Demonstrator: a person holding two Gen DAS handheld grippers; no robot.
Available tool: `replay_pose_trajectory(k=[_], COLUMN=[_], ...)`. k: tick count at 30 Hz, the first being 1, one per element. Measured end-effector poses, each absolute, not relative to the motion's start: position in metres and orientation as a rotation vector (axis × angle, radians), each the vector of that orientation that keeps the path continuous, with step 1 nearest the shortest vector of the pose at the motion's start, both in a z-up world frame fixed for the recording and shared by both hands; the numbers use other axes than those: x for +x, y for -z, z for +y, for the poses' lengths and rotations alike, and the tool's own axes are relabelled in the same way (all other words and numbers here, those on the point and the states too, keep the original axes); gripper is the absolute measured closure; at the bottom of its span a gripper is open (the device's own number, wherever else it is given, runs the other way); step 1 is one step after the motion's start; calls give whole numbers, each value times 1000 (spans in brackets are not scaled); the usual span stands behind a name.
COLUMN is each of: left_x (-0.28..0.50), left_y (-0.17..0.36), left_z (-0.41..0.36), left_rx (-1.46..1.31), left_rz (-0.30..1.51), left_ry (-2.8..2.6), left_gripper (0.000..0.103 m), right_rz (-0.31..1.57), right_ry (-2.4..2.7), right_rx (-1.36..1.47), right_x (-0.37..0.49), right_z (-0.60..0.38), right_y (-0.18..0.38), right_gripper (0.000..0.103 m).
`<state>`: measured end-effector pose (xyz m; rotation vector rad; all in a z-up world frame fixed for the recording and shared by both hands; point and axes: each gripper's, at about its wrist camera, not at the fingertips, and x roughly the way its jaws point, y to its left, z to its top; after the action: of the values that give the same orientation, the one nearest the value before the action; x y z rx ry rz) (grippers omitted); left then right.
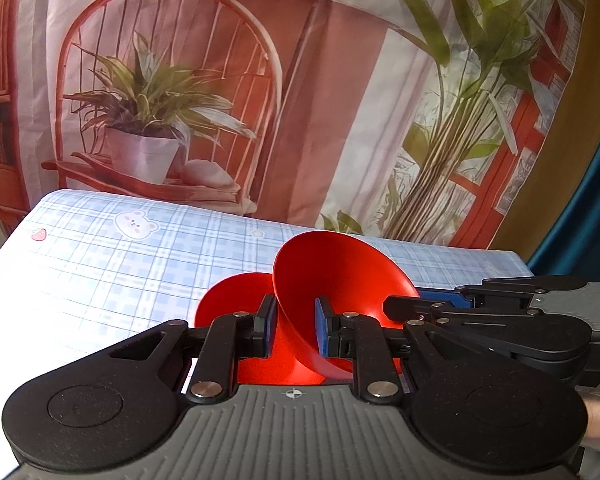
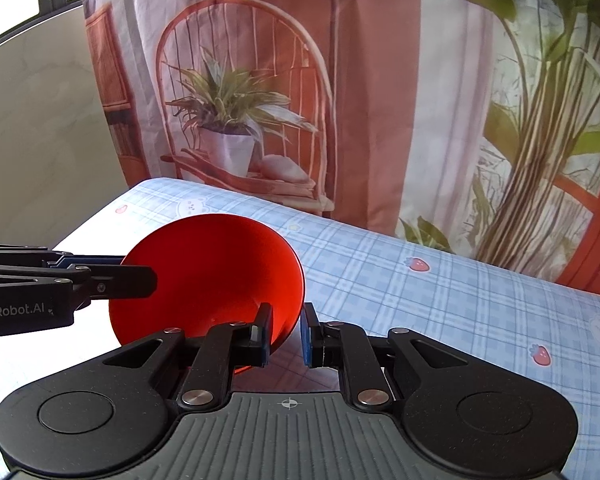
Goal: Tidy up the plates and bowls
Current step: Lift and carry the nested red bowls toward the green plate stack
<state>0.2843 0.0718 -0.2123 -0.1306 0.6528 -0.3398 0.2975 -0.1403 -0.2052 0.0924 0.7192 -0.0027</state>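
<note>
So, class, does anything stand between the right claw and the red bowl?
Nothing visible does. The rim of the red bowl already lies between the fingers of the right claw. The left claw meets the opposite rim, off to the side.

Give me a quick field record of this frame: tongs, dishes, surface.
left tongs: closed across the wall of the red bowl, apparently carrying it
right tongs: straddle the bowl's rim, with a gap beside the rim; looks open
red bowl: tilted, lifted off the table
second red dish: under the bowl, on the tablecloth; plate or bowl unclear
tablecloth: blue plaid with bear and strawberry prints
backdrop: printed curtain showing a chair and plants
</note>
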Motion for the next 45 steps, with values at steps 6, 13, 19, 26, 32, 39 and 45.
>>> replay_pose_trajectory(k=[6, 13, 19, 26, 32, 39, 45], left_x=[289, 294, 295, 297, 298, 299, 302], left_y=[216, 224, 232, 238, 240, 242, 248], left_z=[85, 90, 92, 93, 93, 100, 105], left_rx=[-141, -151, -129, -129, -124, -139, -177], left_rz=[648, 641, 651, 668, 680, 685, 714], left_ry=[311, 289, 286, 289, 284, 255, 245], left_gripper=[82, 82, 82, 82, 81, 81, 81], right_rz=[724, 747, 768, 780, 789, 795, 795], right_ry=[-15, -25, -27, -27, -28, -33, -35], right_rx=[82, 51, 50, 55, 57, 66, 71], right_x=[312, 326, 332, 334, 336, 335, 335], right_z=[-124, -113, -109, -109, -109, -109, -107], right_y=[210, 223, 234, 242, 246, 252, 254], right_gripper=[89, 88, 87, 85, 84, 81, 80])
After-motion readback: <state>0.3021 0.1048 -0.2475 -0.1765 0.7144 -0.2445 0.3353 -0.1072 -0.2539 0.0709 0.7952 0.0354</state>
